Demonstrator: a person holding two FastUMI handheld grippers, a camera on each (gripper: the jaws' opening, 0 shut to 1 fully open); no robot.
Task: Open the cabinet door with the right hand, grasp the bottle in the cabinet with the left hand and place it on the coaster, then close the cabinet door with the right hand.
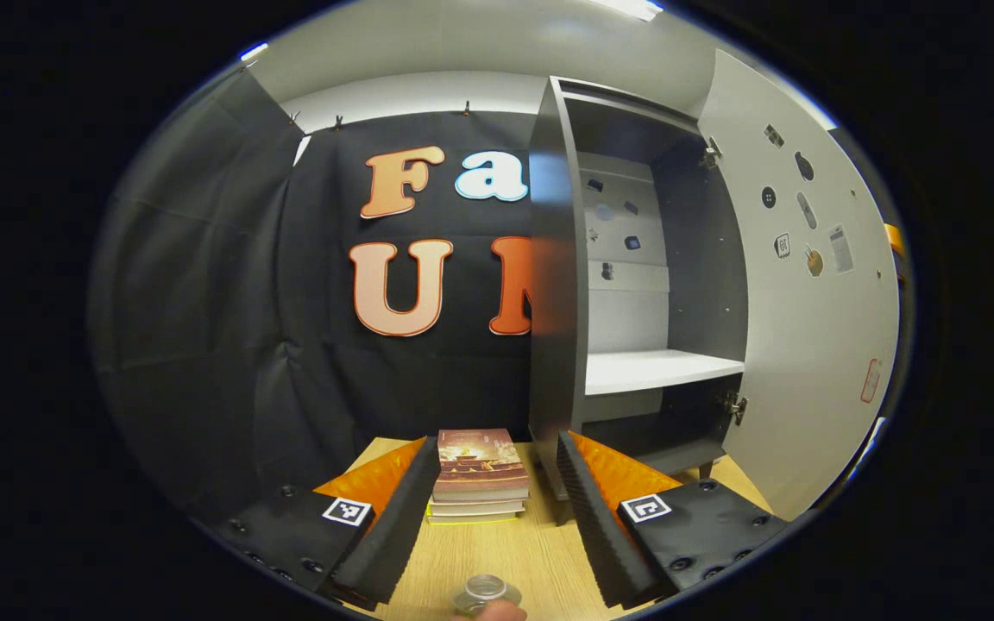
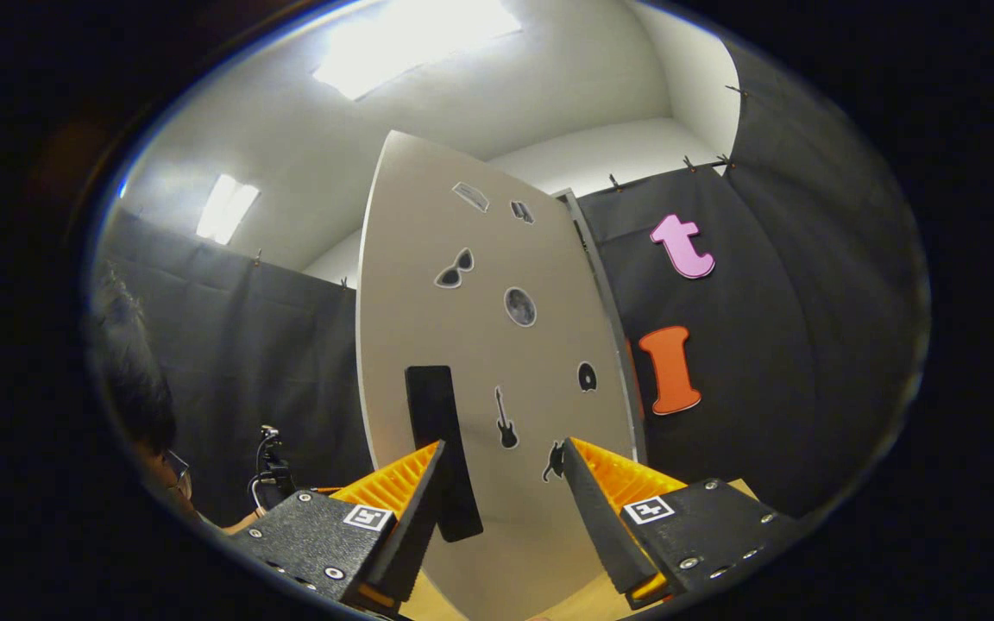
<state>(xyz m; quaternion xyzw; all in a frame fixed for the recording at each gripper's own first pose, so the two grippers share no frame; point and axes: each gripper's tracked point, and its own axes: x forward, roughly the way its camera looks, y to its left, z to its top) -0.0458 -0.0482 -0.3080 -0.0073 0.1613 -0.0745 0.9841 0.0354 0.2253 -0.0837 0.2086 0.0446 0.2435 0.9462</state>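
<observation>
The dark cabinet [image 1: 553, 285] stands open on the wooden table, and its white shelf [image 1: 657, 369] is bare. Its pale door [image 1: 808, 328] is swung wide to the right. At the lower edge of the left gripper view, the round clear top of the bottle [image 1: 486, 592] shows, low between the fingers of my left gripper [image 1: 497, 444], which is open and touches nothing. In the right gripper view the door's outer face [image 2: 480, 345] with its stickers is close ahead. My right gripper [image 2: 503, 448] is open, its left finger next to the black handle [image 2: 438, 414].
A stack of books [image 1: 480, 474] lies on the table [image 1: 506, 552] left of the cabinet's foot. Black cloth walls close the booth behind and at both sides. A person's head [image 2: 130, 379] is at the left edge of the right gripper view.
</observation>
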